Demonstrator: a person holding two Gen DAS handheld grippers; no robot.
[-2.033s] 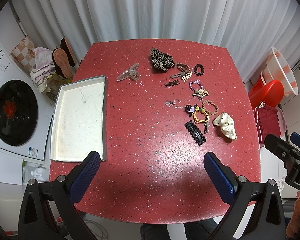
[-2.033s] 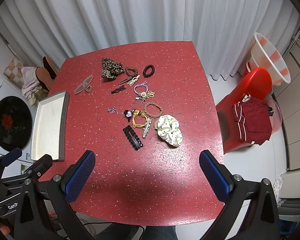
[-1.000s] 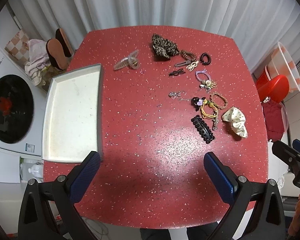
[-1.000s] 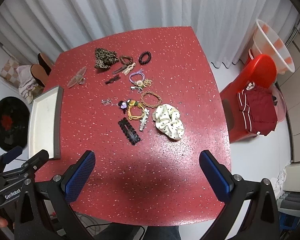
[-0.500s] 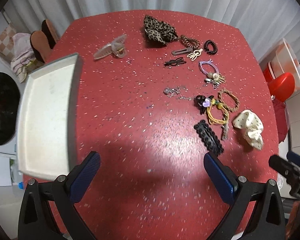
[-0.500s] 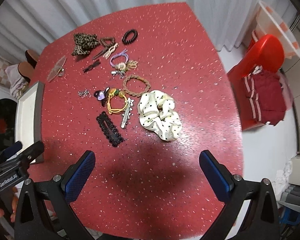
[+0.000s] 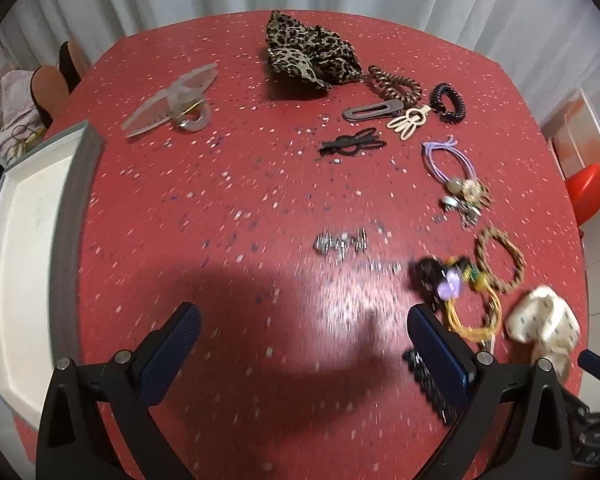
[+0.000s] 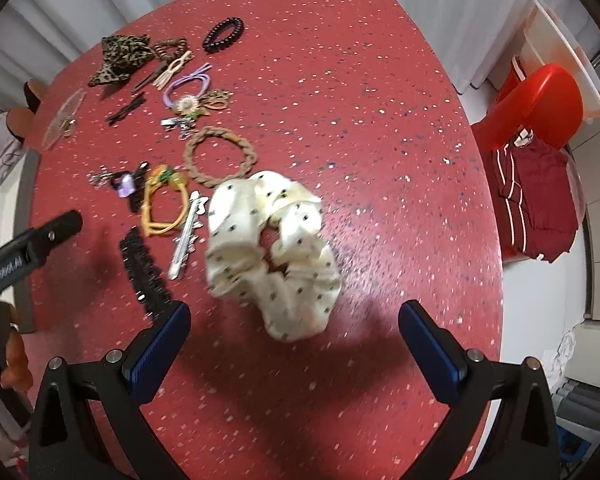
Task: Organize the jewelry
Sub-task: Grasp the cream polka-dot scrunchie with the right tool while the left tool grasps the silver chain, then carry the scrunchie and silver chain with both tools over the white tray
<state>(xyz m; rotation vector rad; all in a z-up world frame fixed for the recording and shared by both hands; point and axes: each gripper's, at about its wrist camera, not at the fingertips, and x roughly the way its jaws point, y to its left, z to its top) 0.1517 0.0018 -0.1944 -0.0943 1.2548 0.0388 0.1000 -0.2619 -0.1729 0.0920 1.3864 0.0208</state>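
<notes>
The right tongs [image 8: 294, 344] hang spread wide and empty, with the cream polka-dot fabric scrunchie [image 8: 270, 250] lying on the red speckled tabletop [image 8: 360, 120] just ahead, between the blue pads [image 8: 162, 354]. It looks light, soft and springy — best pinched across one bunched fold near its rim, since a grip through the centre hole would likely close on nothing. The left tongs [image 7: 300, 350] are also spread and empty, above the small silver chain trinket [image 7: 340, 242]; the white grey-rimmed tray [image 7: 20, 260] sits far to their left. Compared with a second ago, both tongs are lower and nearer — the scrunchie now fills the right view.
</notes>
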